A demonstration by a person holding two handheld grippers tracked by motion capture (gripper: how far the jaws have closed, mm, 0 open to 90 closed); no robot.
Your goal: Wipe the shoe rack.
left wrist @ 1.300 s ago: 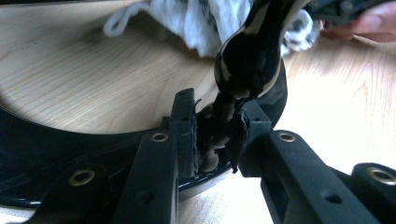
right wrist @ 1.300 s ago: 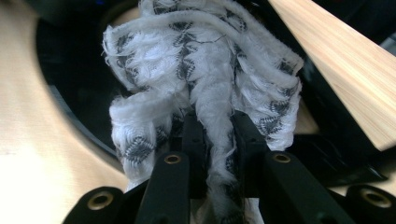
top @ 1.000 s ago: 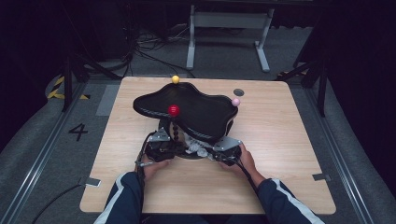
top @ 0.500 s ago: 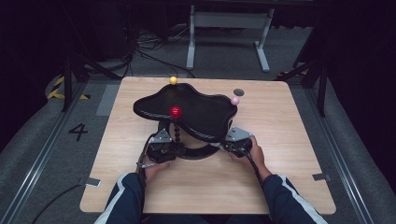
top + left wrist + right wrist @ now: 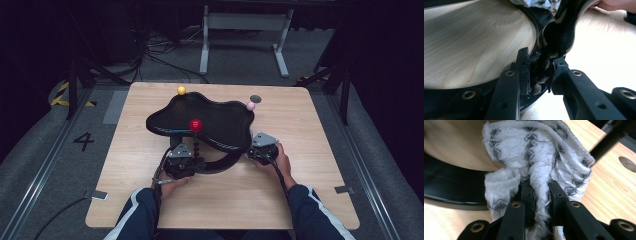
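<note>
The left gripper (image 5: 540, 75) clamps the black stand's ring (image 5: 556, 37); the right gripper (image 5: 541, 195) pinches a white cloth (image 5: 536, 152). Wiping too hard could tip the stand or dislodge the red ball (image 5: 195, 124).

A stand (image 5: 200, 122) sits mid-table (image 5: 310, 200), its base ring (image 5: 220, 165) at the near side. One ball (image 5: 181, 90) lies at its far edge, another (image 5: 251, 105) at its far right, a third (image 5: 195, 124) on its near part. A cloth (image 5: 536, 157) lies just right of the ring.
</note>
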